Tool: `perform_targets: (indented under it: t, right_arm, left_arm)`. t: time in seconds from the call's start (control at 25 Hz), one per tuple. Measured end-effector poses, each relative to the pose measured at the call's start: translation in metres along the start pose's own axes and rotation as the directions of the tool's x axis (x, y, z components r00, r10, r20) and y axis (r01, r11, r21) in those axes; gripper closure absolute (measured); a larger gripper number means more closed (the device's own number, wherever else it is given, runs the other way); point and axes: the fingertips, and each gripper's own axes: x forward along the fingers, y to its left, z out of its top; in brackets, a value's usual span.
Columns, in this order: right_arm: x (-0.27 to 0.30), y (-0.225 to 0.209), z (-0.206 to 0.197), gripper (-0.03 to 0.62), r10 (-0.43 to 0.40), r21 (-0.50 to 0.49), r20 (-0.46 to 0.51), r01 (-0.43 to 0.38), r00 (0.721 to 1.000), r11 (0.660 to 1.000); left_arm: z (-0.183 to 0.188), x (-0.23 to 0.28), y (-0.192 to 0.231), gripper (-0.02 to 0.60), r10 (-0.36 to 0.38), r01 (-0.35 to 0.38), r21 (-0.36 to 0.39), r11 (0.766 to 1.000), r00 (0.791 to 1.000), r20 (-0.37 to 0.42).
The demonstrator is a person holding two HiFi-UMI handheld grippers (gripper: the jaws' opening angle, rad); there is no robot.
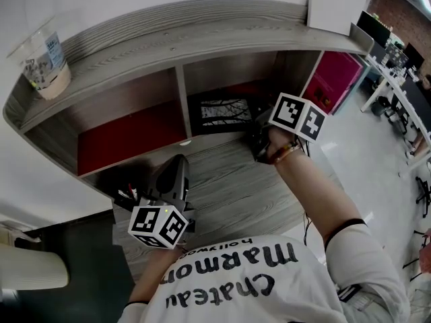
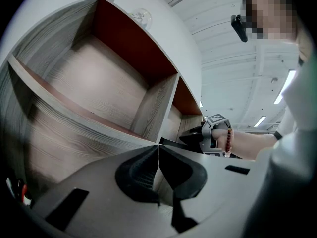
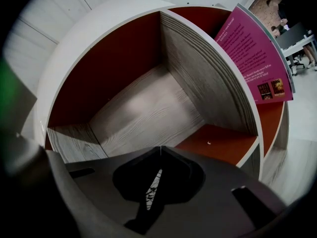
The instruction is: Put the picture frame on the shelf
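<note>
Picture frame (image 1: 225, 112) sits in the shelf's (image 1: 202, 38) middle compartment, clamped by the right hand-held gripper (image 1: 261, 140), while the left hand-held gripper (image 1: 176, 172) is closed and empty; next step is probably steadying and release.

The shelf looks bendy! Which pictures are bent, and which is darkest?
Head view: the shelf bows into a curve. Left gripper view: it bulges, left corners black. Right gripper view: same bulge and darkest; the right tongs sit in shadow, the picture frame a sliver between them.
</note>
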Motion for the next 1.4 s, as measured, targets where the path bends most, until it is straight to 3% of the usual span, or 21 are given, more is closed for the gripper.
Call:
perform_targets:
  t: [0.28,0.68,1.0,1.4]
  right_arm:
    - [-0.002,0.000,-0.002,0.583,0.004,0.004,0.001,-0.004,1.000,1.000]
    - [-0.021,-0.003,-0.002,0.583,0.024,-0.070,0.010,-0.023,1.000,0.997]
    - [-0.056,-0.010,-0.014,0.583,0.083,-0.115,-0.034,-0.086,0.996,0.990]
    - [-0.128,-0.021,-0.065,0.583,0.195,-0.138,-0.163,-0.218,0.967,0.966]
  left_arm:
    - [0.001,-0.005,0.001,0.565,-0.003,0.003,0.002,1.000,1.000,-0.007]
    - [0.008,-0.020,-0.016,0.565,0.032,-0.033,0.031,0.999,0.999,0.023]
    - [0.011,-0.040,-0.053,0.565,0.108,-0.111,0.040,0.993,0.992,0.062]
    - [-0.023,-0.064,-0.124,0.565,0.127,-0.129,0.033,0.991,0.991,0.035]
